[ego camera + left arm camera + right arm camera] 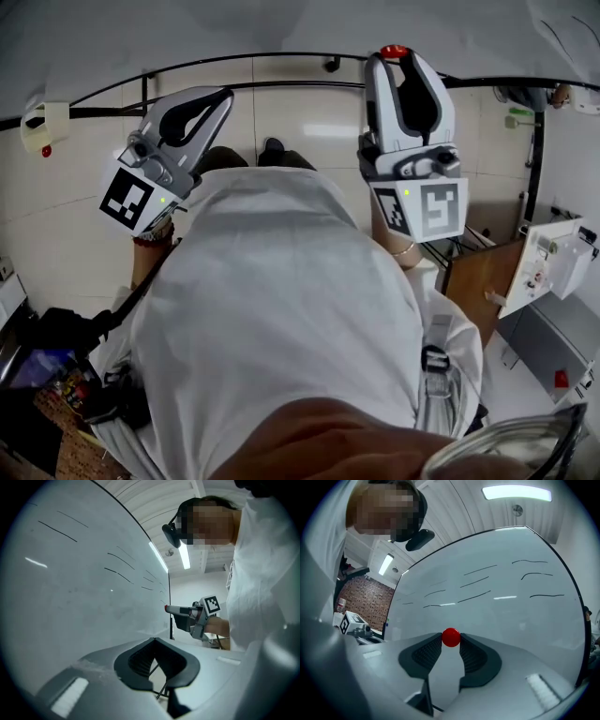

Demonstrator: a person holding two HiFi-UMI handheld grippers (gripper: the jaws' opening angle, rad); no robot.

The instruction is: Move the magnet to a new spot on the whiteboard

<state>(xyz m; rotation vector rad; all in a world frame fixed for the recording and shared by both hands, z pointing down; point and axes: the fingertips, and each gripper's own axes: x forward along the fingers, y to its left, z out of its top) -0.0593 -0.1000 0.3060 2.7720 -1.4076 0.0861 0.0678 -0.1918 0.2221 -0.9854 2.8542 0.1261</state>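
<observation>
The right tongs (pixel 451 643) are clamped on the small red magnet (pixel 451 637), which sits at the very tips of the jaws, in the lower middle of the right gripper view. The whiteboard (pixel 501 606) fills the frame behind it. Whether the magnet touches the board or hangs just off it cannot be told. The left tongs (pixel 154 640) are together with nothing between them, close beside the board at the left of their own view.

The grip looks like the main risk. The magnet is round and smooth and is pinched only at the jaw ends, so a slight twist or squeeze could make it pop out and fall to the floor. Brought near the board at a slant, it may snap onto the surface short of the intended spot. If it is let go while clear of the board, it would likely drop. Dragging it across the board could smear the dark pen strokes (pixel 476 582) in the upper middle. The idle left tongs could also brush the board.
</observation>
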